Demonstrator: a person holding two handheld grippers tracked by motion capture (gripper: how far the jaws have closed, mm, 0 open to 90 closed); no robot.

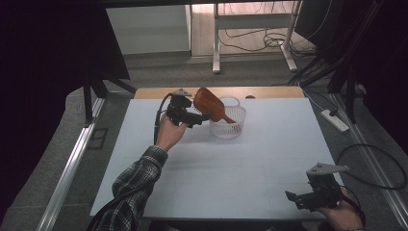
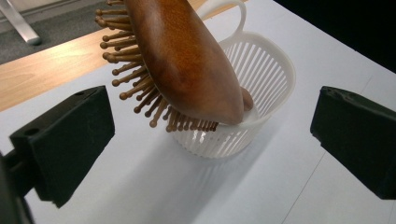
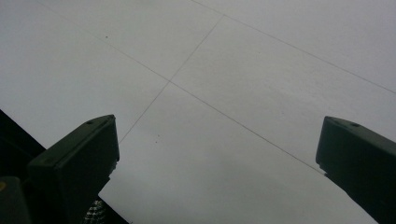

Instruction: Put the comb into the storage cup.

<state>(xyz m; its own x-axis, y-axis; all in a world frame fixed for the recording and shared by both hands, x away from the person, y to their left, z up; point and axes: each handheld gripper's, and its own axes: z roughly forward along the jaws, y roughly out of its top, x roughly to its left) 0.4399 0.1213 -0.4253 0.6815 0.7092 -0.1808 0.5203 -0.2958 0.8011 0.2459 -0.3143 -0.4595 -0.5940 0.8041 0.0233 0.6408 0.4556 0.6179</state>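
On the left, the left gripper [image 1: 204,117] is hovering just beside the white slatted basket [image 1: 237,126], its jaws standing wide apart and holding nothing. Straight ahead of it, the wooden paddle hairbrush [image 2: 187,60] is leaning in that basket, handle end down inside, head sticking up and out over the near rim, bristles turned to the gripper's left. Far off at the table's [image 1: 216,168] near right corner, the right gripper [image 1: 300,196] is resting with its jaws apart too, well away from the brush.

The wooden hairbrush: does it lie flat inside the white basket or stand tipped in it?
Tipped. The wooden hairbrush has its handle end down inside the white basket, while its bristled head leans out over the rim.
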